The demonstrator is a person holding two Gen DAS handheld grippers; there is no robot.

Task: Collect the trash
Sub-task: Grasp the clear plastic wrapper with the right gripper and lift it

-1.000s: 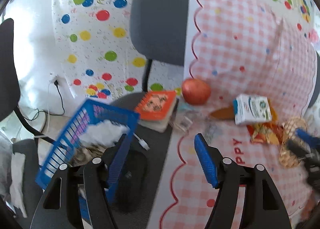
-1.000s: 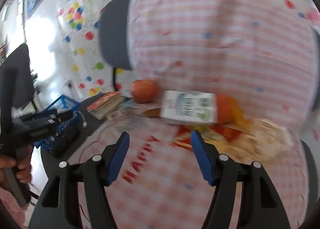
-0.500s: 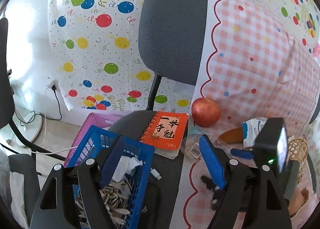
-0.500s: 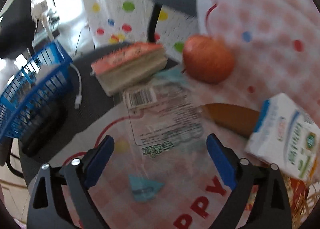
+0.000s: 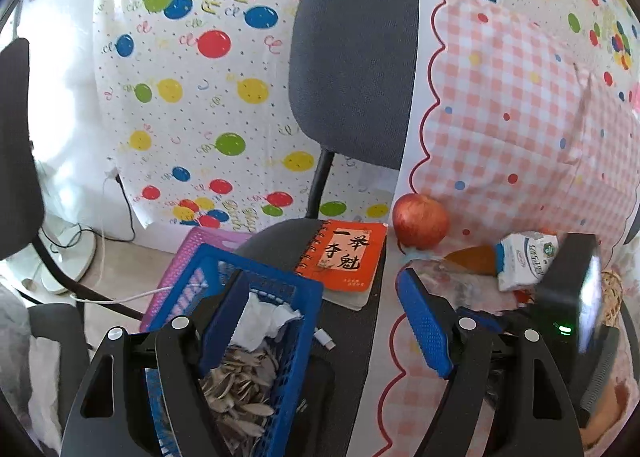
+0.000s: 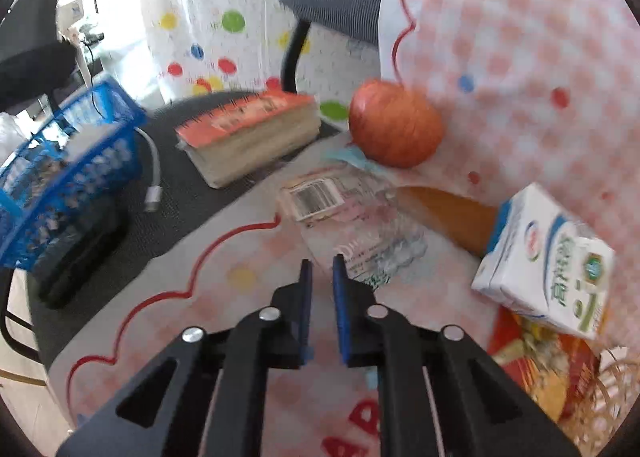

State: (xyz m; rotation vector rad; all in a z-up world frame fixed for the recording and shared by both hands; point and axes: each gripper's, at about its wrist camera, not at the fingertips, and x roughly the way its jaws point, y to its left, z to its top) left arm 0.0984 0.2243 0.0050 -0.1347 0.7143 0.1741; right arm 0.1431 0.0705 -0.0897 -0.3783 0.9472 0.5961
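L wrist view: left gripper (image 5: 326,311) has jaws spread wide, its left finger inside the blue basket (image 5: 276,289), which holds seed shells & crumpled tissue (image 5: 266,319). Notebook (image 5: 346,255) and apple (image 5: 420,220) lie beyond.

R wrist view: right gripper (image 6: 319,271) jaws just closed to a narrow gap at the edge of the clear plastic wrapper (image 6: 352,225); can't tell if it's pinched. Milk carton (image 6: 548,261) to the right.

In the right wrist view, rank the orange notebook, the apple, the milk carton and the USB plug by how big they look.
1. orange notebook and milk carton: alike in the picture, and the carton lies nearer the camera, so no ranking between them.
2. apple.
3. USB plug, plainly smallest.
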